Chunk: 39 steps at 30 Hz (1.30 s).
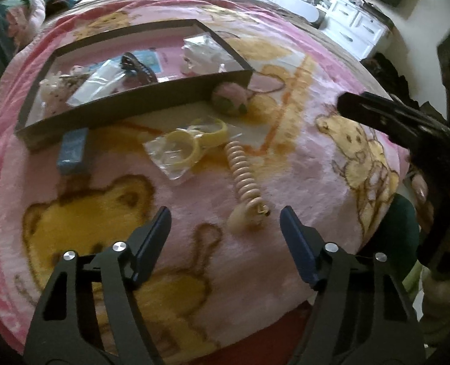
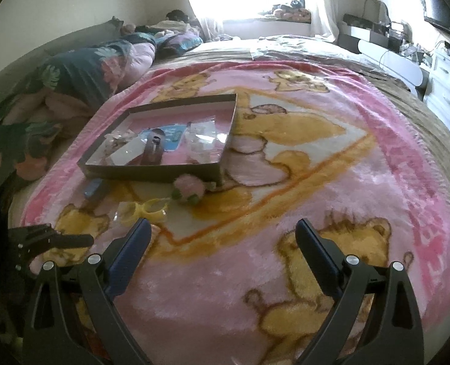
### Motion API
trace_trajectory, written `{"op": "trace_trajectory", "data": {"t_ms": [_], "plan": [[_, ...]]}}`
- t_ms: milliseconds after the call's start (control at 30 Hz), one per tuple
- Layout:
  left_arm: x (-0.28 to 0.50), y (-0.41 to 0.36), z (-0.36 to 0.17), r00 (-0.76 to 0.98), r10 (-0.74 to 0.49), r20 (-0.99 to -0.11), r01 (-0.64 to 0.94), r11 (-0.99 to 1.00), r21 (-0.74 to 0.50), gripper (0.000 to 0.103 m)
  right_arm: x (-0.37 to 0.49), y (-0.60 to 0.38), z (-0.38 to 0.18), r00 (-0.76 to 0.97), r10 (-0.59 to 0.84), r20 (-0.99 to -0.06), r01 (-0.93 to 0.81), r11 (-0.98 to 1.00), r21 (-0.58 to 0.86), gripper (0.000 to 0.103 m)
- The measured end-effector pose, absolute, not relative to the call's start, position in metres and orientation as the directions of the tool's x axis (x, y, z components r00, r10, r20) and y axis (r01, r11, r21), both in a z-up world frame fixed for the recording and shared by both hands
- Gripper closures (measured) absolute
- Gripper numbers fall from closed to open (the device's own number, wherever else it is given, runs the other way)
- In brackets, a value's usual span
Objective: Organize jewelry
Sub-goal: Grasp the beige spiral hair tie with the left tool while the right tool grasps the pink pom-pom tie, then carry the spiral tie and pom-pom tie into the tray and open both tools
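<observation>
Here, left gripper (image 1: 225, 216) and right gripper (image 2: 223, 228) fingers wide over blanket (image 2: 285, 200); box (image 2: 152, 172) edge beyond.

The left hand-held gripper (image 1: 225, 222) hangs wide open above the pink teddy-bear blanket (image 1: 285, 158), a cream spiral hair tie (image 1: 245, 179) lying just beyond its fingertips. Farther off, yellow bangles in a clear bag (image 1: 188, 146) sit near a shallow brown box (image 1: 118, 103), and the right hand-held gripper (image 1: 361, 111) reaches in from the right
</observation>
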<state>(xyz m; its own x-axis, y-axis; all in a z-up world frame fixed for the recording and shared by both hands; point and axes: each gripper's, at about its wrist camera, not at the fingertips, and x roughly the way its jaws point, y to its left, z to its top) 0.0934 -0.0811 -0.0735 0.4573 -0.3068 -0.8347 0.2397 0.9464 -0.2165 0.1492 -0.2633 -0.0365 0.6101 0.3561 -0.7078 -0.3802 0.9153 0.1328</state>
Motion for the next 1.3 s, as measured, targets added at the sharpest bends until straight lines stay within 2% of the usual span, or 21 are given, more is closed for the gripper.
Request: {"op": "trace_trajectory", "data": {"t_ms": [200, 267, 333, 467, 567, 833, 867, 900, 1100, 1300], "plan": [[0.103, -0.097, -0.084, 0.433, -0.319, -0.843, 0.255, 0.941, -0.225, 0.046, 0.182, -0.247, -0.053, 0.534, 0.41, -0.74, -0.413, 0.89, 0.194, 0.017], [0.107, -0.103, -0.088, 0.432, -0.309, -0.847, 0.26, 0.942, -0.211, 0.054, 0.191, -0.238, -0.058, 0.507, 0.43, -0.747, -0.428, 0.878, 0.214, 0.02], [0.11, -0.106, -0.091, 0.429, -0.298, -0.853, 0.258, 0.945, -0.201, 0.057, 0.197, -0.23, -0.062, 0.488, 0.442, -0.752, -0.44, 0.869, 0.225, 0.026], [0.114, -0.109, -0.093, 0.439, -0.272, -0.856, 0.269, 0.949, -0.163, 0.074, 0.212, -0.213, -0.075, 0.451, 0.448, -0.772, -0.45, 0.861, 0.237, 0.033], [0.115, -0.104, -0.093, 0.44, -0.28, -0.853, 0.263, 0.949, -0.176, 0.083, 0.22, -0.205, -0.085, 0.429, 0.447, -0.785, -0.443, 0.862, 0.248, 0.037], [0.108, -0.095, -0.088, 0.435, -0.318, -0.842, 0.263, 0.939, -0.219, 0.085, 0.239, -0.194, -0.103, 0.414, 0.432, -0.801, -0.401, 0.877, 0.266, 0.038], [0.106, -0.094, -0.088, 0.433, -0.321, -0.842, 0.263, 0.939, -0.223, 0.085, 0.24, -0.193, -0.104, 0.421, 0.428, -0.8, -0.395, 0.88, 0.263, 0.041], [0.105, -0.092, -0.087, 0.433, -0.324, -0.841, 0.26, 0.938, -0.228, 0.085, 0.24, -0.193, -0.105, 0.427, 0.422, -0.8, -0.39, 0.884, 0.259, 0.05], [0.096, -0.084, -0.081, 0.436, -0.339, -0.834, 0.258, 0.935, -0.245, 0.085, 0.233, -0.201, -0.101, 0.448, 0.432, -0.783, -0.381, 0.884, 0.271, 0.054], [0.09, -0.078, -0.071, 0.454, -0.35, -0.819, 0.262, 0.932, -0.252, 0.091, 0.217, -0.216, -0.086, 0.485, 0.432, -0.76, -0.371, 0.889, 0.269, 0.055]]}}
